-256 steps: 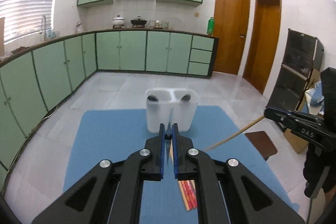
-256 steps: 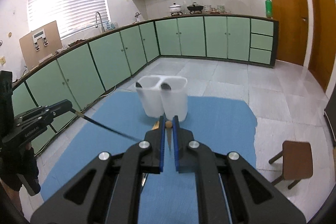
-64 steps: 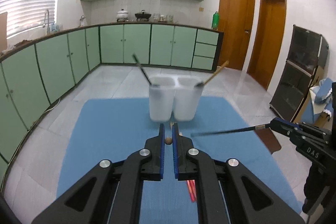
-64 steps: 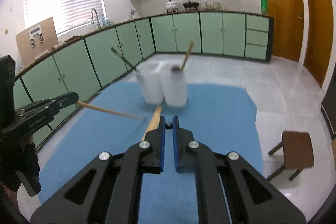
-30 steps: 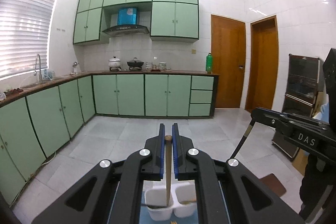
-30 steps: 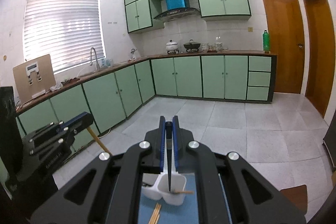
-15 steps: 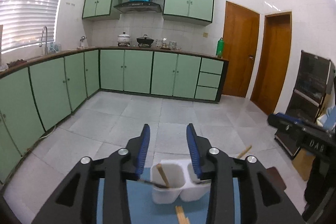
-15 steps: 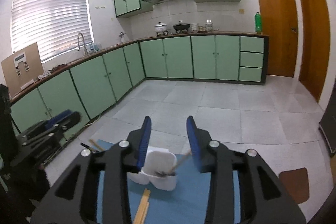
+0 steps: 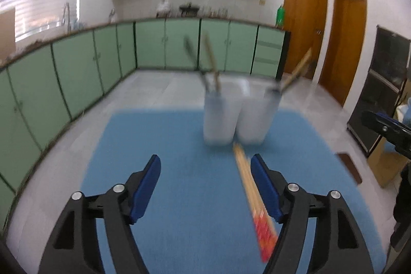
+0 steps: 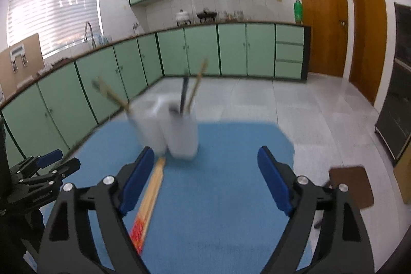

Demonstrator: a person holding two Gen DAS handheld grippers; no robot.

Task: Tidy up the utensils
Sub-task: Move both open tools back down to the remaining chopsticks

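Both grippers are empty. The left gripper [image 9: 205, 179] has its blue-padded jaws spread wide above the blue mat [image 9: 179, 197], gripping nothing. The right gripper [image 10: 205, 171] is likewise wide apart and holds nothing.

Nearest item outstanding: a bundle of wooden chopsticks with red ends [image 9: 253, 197] lies flat on the mat. In the left wrist view it runs just inside the right-hand finger, red ends toward the camera, far tips almost at the foot of the holder. In the right wrist view the same bundle [image 10: 149, 199] lies beside the left-hand finger. Neither gripper touches it, as far as the blur allows.

Further off stands the white two-compartment utensil holder [image 9: 239, 117], upright on the mat. Its left compartment carries a dark utensil and a wooden one [image 9: 210, 60]; its right compartment holds a wooden handle [image 9: 295, 73] leaning outward, and the right wrist view shows a dark one beside it.

Judgement: task well advanced; the chopstick bundle remains to be collected and placed in a compartment.
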